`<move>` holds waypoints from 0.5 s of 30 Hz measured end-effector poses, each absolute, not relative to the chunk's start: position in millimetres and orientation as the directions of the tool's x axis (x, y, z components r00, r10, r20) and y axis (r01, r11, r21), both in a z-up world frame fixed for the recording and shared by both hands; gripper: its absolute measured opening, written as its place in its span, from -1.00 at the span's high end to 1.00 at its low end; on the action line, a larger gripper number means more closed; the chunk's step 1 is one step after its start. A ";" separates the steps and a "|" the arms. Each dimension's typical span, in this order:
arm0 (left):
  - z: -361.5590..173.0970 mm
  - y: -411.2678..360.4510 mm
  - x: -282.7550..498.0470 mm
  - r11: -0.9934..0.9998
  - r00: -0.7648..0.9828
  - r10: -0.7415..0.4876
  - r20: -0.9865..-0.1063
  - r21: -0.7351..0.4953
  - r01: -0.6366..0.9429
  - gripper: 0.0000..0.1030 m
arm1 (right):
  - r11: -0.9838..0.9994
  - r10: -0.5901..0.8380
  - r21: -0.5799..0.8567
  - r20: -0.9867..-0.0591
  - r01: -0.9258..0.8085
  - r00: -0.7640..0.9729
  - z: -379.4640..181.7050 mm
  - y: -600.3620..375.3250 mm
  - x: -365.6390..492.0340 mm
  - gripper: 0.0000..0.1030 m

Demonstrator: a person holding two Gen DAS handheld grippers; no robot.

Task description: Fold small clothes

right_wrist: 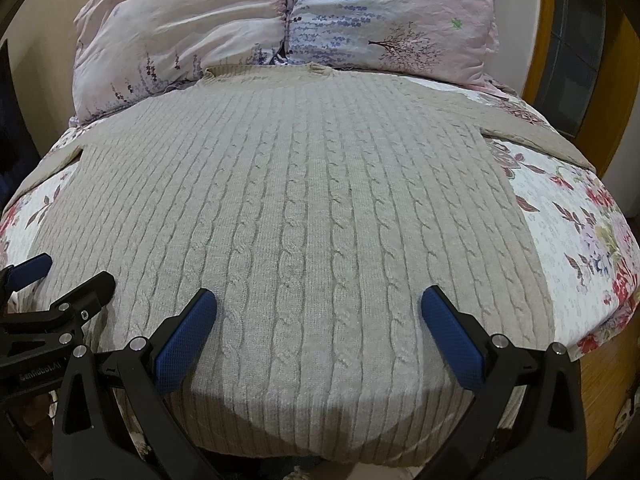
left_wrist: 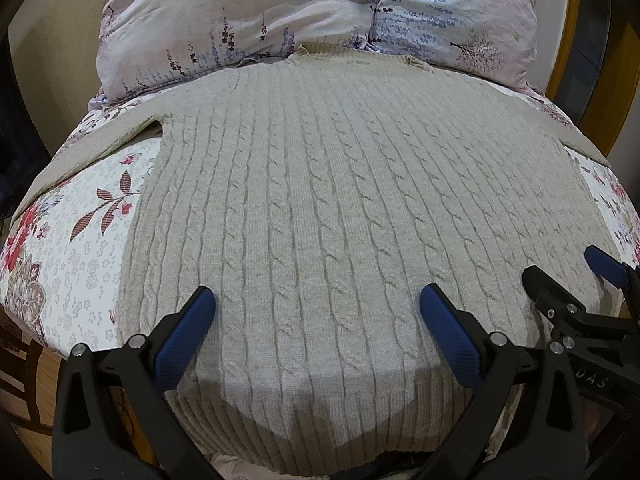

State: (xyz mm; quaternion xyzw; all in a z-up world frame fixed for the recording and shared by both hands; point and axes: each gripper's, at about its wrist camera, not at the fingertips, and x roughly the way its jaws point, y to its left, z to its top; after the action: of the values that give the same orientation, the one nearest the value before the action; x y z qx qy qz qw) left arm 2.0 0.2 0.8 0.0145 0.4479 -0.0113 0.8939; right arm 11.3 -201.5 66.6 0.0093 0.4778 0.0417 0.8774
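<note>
A beige cable-knit sweater (left_wrist: 340, 200) lies flat on the floral bedspread, collar at the far side, hem nearest me, sleeves spread out to both sides. It also shows in the right wrist view (right_wrist: 304, 208). My left gripper (left_wrist: 318, 300) is open, its blue pads wide apart just above the sweater's lower part. My right gripper (right_wrist: 319, 300) is open too, above the same lower part, further right. It also shows in the left wrist view (left_wrist: 568, 284) at the right edge, and the left gripper shows in the right wrist view (right_wrist: 68, 276) at the left edge.
A large pink floral pillow (left_wrist: 320, 20) lies behind the collar. The floral bedspread (left_wrist: 80, 240) shows on both sides of the sweater. A wooden frame (right_wrist: 540, 40) and dark glass stand at the far right. The bed's near edge drops off below the hem.
</note>
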 end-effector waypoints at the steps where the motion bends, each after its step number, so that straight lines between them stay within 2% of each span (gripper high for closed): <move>1: 4.0 1.0 3.7 0.999 0.593 -0.009 -0.805 0.015 0.036 -0.97 | 0.995 0.093 0.061 -0.834 -0.077 0.543 66.2 -202.7 12.5 -0.97; 7: 3.8 0.9 14.1 0.998 0.564 -0.016 -0.825 0.018 0.055 -0.97 | 0.983 0.171 0.093 -0.786 -0.160 0.593 63.0 -213.1 9.8 -0.97; 10: 3.8 0.2 17.4 0.997 0.559 -0.018 -0.829 0.024 0.069 -0.97 | 0.977 0.196 0.108 -0.800 -0.184 0.567 64.0 -220.3 22.0 -0.97; 15: 8.6 -4.0 37.6 0.993 0.558 -0.008 -0.830 0.060 0.102 -0.97 | 0.980 0.176 0.193 -0.764 -0.041 0.621 89.3 -277.2 61.3 -0.97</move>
State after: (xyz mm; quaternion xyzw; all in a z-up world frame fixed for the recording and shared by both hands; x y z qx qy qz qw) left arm 37.6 -4.0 8.6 0.0505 0.4690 -0.0313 0.8812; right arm 61.3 -277.2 89.3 0.0786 0.4313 0.0606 0.8967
